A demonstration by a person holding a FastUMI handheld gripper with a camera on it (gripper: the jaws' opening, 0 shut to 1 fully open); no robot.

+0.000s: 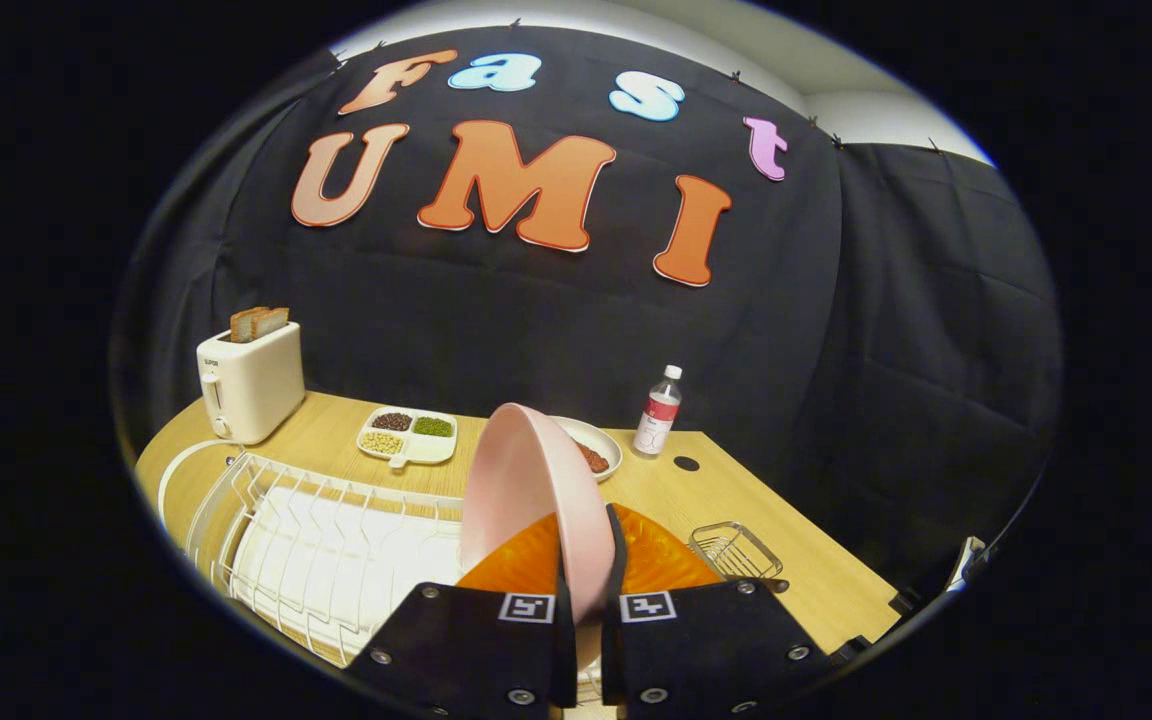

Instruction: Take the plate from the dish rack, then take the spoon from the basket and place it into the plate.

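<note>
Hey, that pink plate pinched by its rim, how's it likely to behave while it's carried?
The pink plate looks rigid, so it probably won't flex. Its smooth surface may slip, since the gripper clamps only the rim. Held on edge above the dish rack, it might swing.

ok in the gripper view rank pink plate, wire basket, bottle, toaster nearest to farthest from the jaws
1. pink plate, gripped between the gripper's jaws.
2. wire basket, just ahead, right of the jaws.
3. bottle, far right, by the wall.
4. toaster, far left corner; close call with the bottle.
</note>
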